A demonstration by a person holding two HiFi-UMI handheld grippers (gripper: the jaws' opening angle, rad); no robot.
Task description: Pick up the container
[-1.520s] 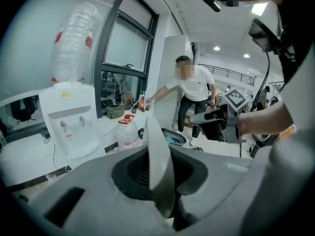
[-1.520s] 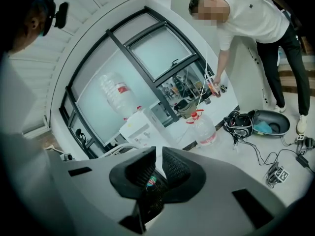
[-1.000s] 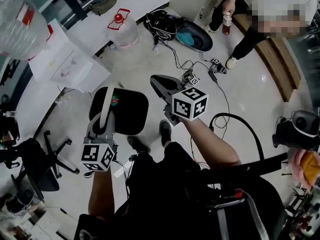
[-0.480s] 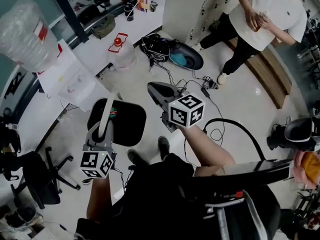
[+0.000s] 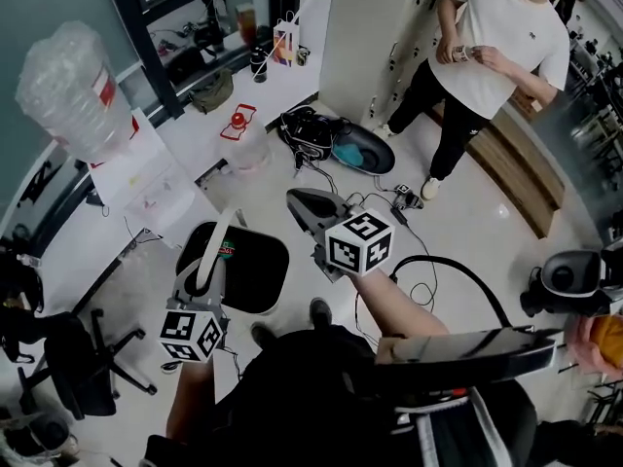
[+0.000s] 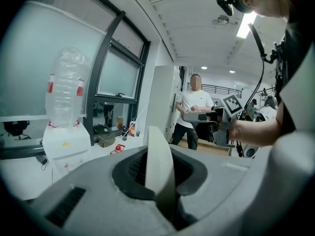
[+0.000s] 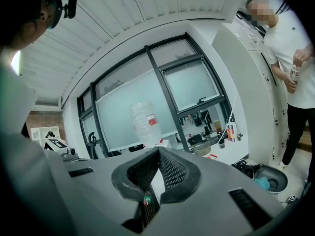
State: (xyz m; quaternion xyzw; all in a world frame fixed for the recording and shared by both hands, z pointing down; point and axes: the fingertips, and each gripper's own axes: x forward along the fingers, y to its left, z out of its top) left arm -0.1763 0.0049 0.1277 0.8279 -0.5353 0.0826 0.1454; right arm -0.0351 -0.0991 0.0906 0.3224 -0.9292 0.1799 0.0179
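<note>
The left gripper (image 5: 202, 266) has its jaws clamped on the container (image 5: 248, 270), pinching a thin white wall of it edge-on. The container is black with rounded corners and a small red-and-green label. It hangs in the air over the floor, on the near side of the water dispenser (image 5: 146, 168), not resting on any surface.

The right gripper (image 5: 297, 198) is also held up, farther from the water dispenser than the container is and not touching it. Its jaws are closed, tips together, with nothing caught between them.

An upturned clear bottle (image 5: 70, 90) stands on top of the dispenser. Well away from the dispenser, on the far side of the grippers, a person in a white shirt (image 5: 496, 37) stands by a wooden bench.
</note>
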